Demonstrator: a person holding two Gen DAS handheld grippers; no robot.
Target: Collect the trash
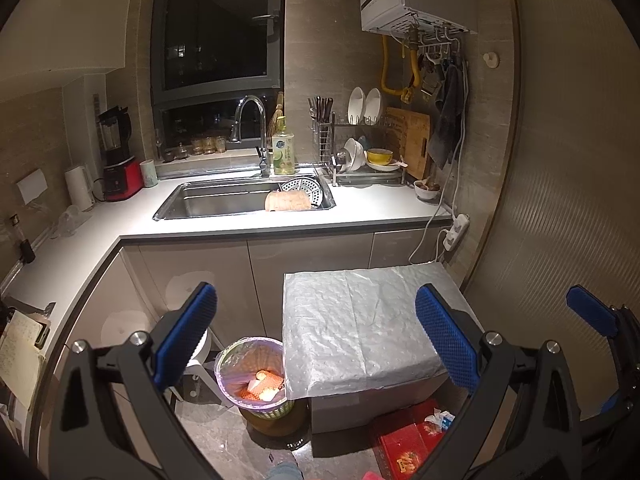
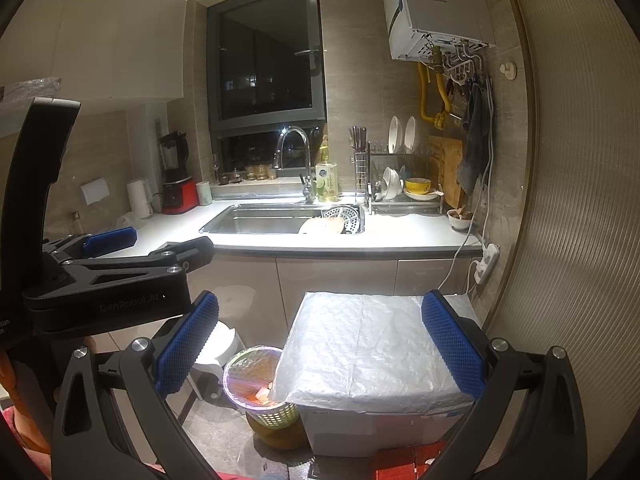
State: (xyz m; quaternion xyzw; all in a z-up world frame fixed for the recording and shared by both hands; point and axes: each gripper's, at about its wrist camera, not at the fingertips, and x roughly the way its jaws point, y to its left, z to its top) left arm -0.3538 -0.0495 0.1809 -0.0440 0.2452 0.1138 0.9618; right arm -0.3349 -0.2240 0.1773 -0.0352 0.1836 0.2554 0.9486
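Both claws are hanging in the air above the kitchen floor, facing the counter. The left gripper (image 1: 316, 336) is standing with its blue pads wide apart, nothing between them; the right gripper (image 2: 320, 344) is doing the same, spread and gripping nothing. The trash bin (image 1: 256, 380), a pale lattice basket lined with a thin bag, is sitting on the floor just beside a box (image 1: 360, 328) draped in silvery bubble wrap, whose overhanging corner is covering part of the rim. Scraps (image 1: 262, 388) are lying inside: something orange and a few pale bits, too small to name. A white stool (image 2: 216, 348) is standing left of the bin, mostly hidden behind a claw finger. A red carton (image 1: 408, 440) with a crumpled wrapper (image 1: 440, 420) on top is lying on the floor below the box, cut off by the right finger. Behind, the sink (image 1: 240, 200) is holding a metal strainer and a tan item that is hard to make out.
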